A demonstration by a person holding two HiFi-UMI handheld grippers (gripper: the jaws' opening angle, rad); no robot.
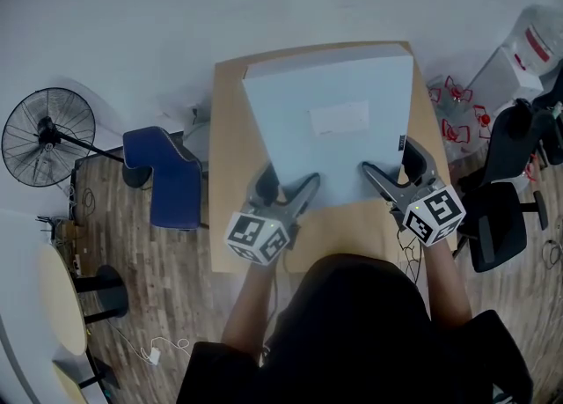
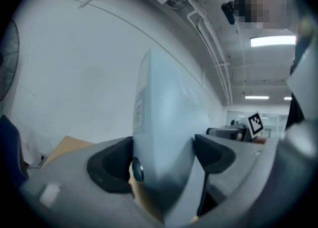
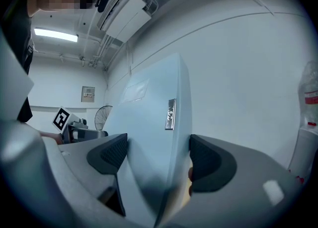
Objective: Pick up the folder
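A large pale blue folder [image 1: 330, 121] with a white label is held tilted up above the light wooden table [image 1: 230, 173]. My left gripper [image 1: 288, 184] is shut on its near left corner, and my right gripper [image 1: 390, 171] is shut on its near right corner. In the left gripper view the folder [image 2: 161, 137] stands edge-on between the two black pads [image 2: 112, 165]. The right gripper view shows the folder [image 3: 149, 137] clamped the same way, with a small metal clasp [image 3: 170, 114] on its edge.
A blue chair [image 1: 167, 173] stands left of the table, and a black floor fan [image 1: 46, 134] is farther left. A black office chair [image 1: 506, 191] sits to the right. A round pale table [image 1: 57, 301] is at the lower left. White wall lies behind.
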